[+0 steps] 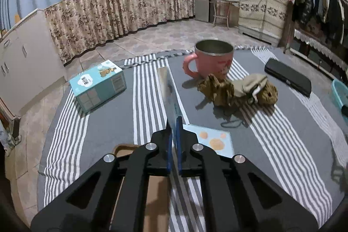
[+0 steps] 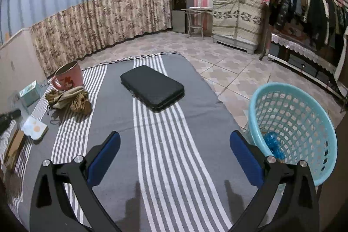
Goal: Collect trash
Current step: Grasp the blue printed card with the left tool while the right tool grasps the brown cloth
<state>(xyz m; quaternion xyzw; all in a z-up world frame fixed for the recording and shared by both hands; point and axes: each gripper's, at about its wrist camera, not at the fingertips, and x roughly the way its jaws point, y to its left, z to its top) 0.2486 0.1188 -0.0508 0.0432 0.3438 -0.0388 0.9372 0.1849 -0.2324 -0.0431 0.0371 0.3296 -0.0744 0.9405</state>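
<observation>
Blue-padded left gripper [image 1: 173, 140] level, fingers pinching flat carton [image 1: 168, 97], right gripper [image 2: 175, 158] spread wide.

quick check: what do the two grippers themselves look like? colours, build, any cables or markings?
Both match. The left gripper and right gripper have matte black linkage arms with triangular cut-outs, joined by round silver pivot pins. Each finger carries a flat blue pad. No cables, labels or markings show in either wrist view, and no sleeves or hands are in frame.
</observation>
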